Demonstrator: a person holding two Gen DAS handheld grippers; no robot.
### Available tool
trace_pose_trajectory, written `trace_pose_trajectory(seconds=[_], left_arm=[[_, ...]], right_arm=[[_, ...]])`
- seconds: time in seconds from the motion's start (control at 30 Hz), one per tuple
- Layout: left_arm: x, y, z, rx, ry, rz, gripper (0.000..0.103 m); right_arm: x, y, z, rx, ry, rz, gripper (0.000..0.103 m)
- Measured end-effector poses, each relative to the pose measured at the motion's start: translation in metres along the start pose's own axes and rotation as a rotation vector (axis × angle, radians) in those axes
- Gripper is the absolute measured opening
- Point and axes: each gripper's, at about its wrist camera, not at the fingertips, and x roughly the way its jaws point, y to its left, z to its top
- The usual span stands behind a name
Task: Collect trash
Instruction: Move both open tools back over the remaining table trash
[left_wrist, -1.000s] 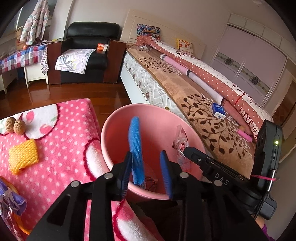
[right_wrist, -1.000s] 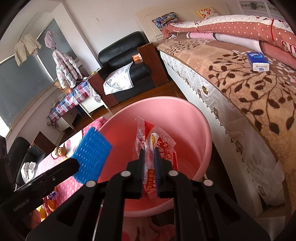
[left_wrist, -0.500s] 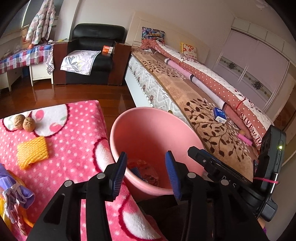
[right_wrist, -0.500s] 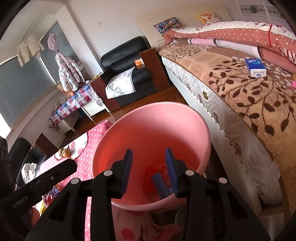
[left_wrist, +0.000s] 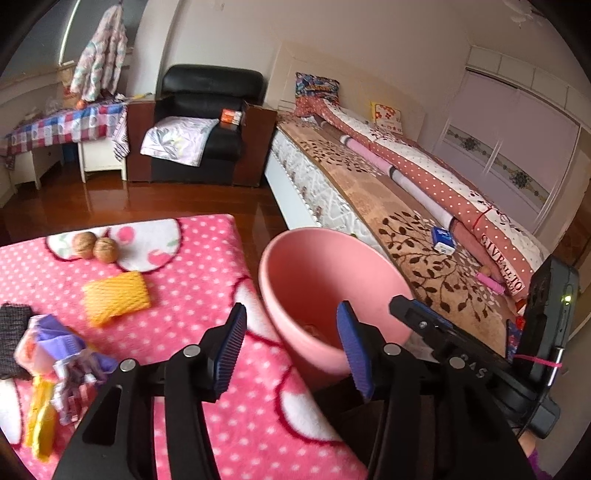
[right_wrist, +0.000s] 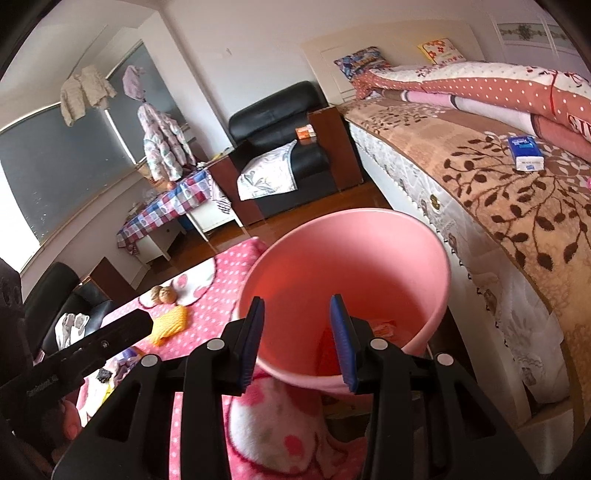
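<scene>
A pink bin (left_wrist: 325, 273) (right_wrist: 351, 251) stands between the pink polka-dot blanket table (left_wrist: 184, 295) and the bed. Red wrapper trash (right_wrist: 327, 350) lies at its bottom. My left gripper (left_wrist: 290, 332) hovers over the table's corner beside the bin's near rim; its jaws are opening with nothing between them. My right gripper (right_wrist: 297, 314) stands open and bare above the bin's near rim. On the table lie a yellow foam net (left_wrist: 116, 297), two walnuts (left_wrist: 96, 248) and a crumpled purple wrapper (left_wrist: 62, 347).
The bed (left_wrist: 406, 221) runs along the right, close to the bin, with a blue tissue pack (left_wrist: 443, 240) on it. A black armchair (left_wrist: 207, 122) and a checked-cloth desk (left_wrist: 62, 129) stand at the far wall. Wooden floor (left_wrist: 166, 199) lies beyond the table.
The left gripper let a blue piece fall into the bin and the right one dropped a clear-and-red wrapper. Both opened and drew back and up; the left view now takes in more of the table.
</scene>
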Motion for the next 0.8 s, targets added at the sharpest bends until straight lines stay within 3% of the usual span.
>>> trace_pose_trajectory(seconds=[0.8], left_arm=[[-0.081,0.065,-0.037,-0.063,-0.063,0.114,0.058]], right_arm=[[-0.025,0.068,-0.038,-0.141,0.006,0.064,0.038]])
